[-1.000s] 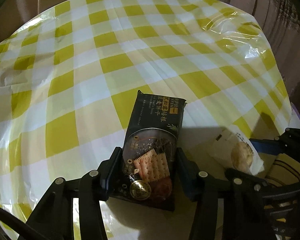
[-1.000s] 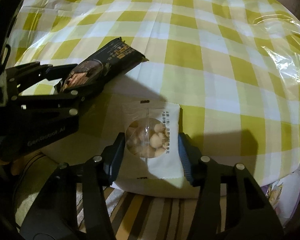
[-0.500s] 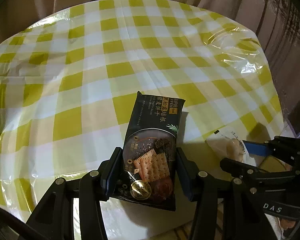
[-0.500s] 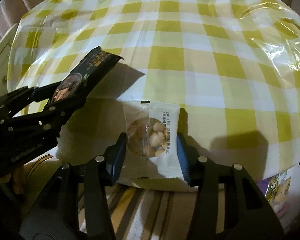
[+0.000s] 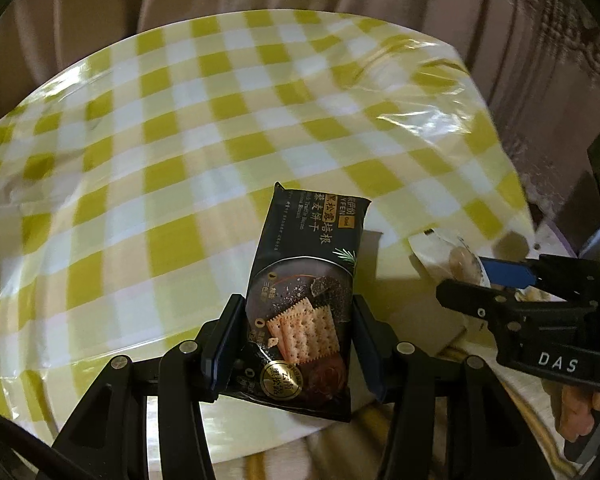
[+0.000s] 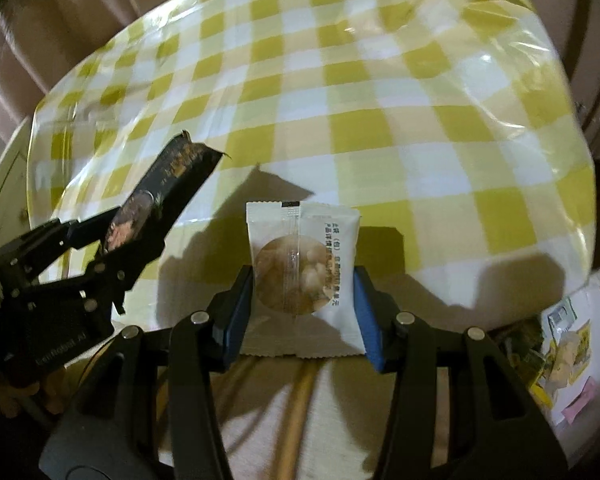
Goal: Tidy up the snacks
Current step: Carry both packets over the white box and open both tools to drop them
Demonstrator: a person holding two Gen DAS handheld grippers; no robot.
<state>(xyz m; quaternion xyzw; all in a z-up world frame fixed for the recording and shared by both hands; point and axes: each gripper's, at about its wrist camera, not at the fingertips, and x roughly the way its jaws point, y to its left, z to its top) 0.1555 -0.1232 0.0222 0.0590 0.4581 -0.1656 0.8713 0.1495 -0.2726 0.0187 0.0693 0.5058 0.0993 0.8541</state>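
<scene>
Black foil first: my left gripper is clamped across the lower half of the cracker pack, its top end pointing away from me and raised clear of the table near the near edge. I pinch it by its long sides, so the printed face stays up and readable: "YFEN", Chinese characters, small English that seems to say "Truffle Bacon Biscuit", and a gold round seal near the bottom. My right gripper is closed on the white sachet, also lifted over the near edge; its round clear window shows pale nuts or puffs, with two short lines of Chinese I can't read. "DAS" marks the right gripper's body. Beyond the table's right edge, low down, lies a heap of wrappers, likely where these belong.
</scene>
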